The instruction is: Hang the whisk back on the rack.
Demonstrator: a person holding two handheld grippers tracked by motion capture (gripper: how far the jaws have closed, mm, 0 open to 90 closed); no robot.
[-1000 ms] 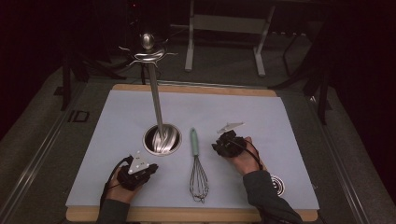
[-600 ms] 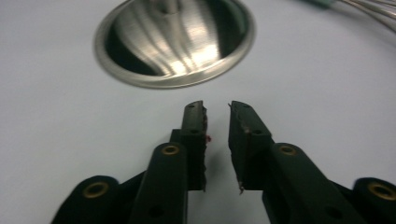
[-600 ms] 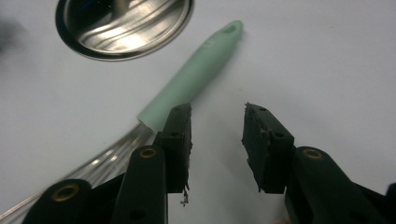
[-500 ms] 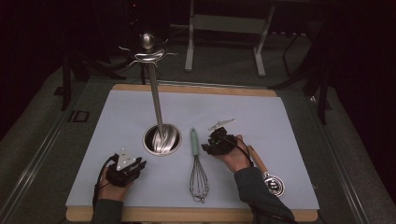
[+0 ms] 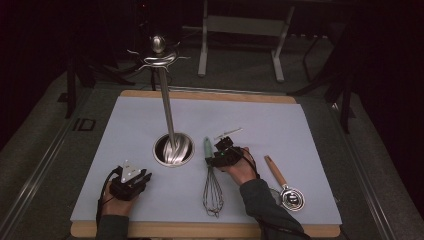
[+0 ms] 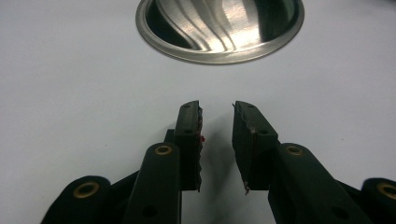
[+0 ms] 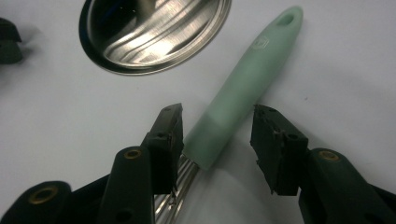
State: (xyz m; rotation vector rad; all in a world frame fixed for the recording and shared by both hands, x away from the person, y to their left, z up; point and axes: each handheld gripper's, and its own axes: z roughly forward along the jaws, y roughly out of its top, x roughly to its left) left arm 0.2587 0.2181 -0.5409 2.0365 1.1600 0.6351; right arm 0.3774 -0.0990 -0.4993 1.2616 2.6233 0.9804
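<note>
The left hand-held gripper rests low over bare tabletop, its jaws having just opened partway on nothing, with the round polished steel base of the utensil stand just ahead. The right hand-held gripper has just opened fully and straddles the pale green whisk handle without pressing it. The step in hand appears to be grasping the whisk; next, close squarely on the handle, avoiding the base alongside and the wooden-handled strainer on the far side.

The round steel base and its tall pole block the middle of the surface. The whisk lies just beside it toward the near edge, and a wooden-handled utensil lies nearer the right edge. The far corners and the left edge lie bare for passing.
</note>
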